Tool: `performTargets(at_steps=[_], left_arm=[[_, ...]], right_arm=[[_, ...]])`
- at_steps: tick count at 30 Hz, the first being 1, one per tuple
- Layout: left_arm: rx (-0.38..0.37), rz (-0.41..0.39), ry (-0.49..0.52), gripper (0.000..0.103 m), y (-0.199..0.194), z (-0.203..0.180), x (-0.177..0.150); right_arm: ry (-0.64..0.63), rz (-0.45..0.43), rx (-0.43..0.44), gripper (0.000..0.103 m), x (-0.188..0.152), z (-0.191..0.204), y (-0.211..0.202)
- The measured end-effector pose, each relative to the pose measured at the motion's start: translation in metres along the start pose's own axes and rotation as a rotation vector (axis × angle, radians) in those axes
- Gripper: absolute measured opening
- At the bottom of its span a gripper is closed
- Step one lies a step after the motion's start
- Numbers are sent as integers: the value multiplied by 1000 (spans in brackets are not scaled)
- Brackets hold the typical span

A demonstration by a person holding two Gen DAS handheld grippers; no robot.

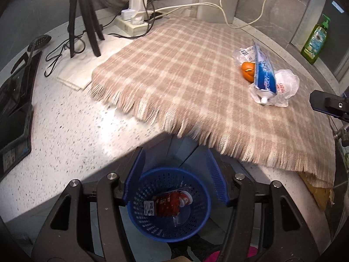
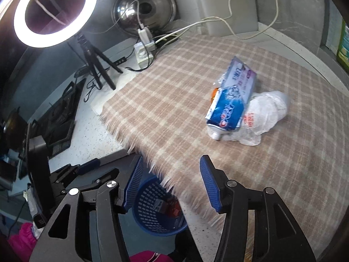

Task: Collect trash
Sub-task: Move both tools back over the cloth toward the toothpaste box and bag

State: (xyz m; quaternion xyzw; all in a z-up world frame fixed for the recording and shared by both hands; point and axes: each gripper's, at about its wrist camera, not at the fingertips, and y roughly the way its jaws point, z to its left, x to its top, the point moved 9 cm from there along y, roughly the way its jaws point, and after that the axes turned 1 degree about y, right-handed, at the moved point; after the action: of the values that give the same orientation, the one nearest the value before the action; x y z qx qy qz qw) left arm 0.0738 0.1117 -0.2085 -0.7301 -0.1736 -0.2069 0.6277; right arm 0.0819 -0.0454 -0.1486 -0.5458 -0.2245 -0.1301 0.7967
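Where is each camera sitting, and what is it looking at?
Left wrist: sits on the left gripper, looking down past its open blue fingers into the blue perforated plastic basket below the counter edge; the other gripper's black tip pokes in at right.
Right wrist: sits on the right gripper, open, facing the checked beige fringed cloth.
Both see the basket, cloth, blue toothpaste tube and crumpled clear plastic bag.

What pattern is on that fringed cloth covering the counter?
The fringed cloth has a beige and cream plaid check, clearest in the left wrist view.
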Motion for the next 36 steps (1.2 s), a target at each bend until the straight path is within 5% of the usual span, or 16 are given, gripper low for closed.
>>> performTargets(at_steps=[15,36], left_arm=[[-65,-47,179,67,14,-93,67],[-54,24,352,68,69,-172,108]], right_arm=[[282,-67,-51,60,41,-124,-23],[525,36,110,61,62,-179,27]])
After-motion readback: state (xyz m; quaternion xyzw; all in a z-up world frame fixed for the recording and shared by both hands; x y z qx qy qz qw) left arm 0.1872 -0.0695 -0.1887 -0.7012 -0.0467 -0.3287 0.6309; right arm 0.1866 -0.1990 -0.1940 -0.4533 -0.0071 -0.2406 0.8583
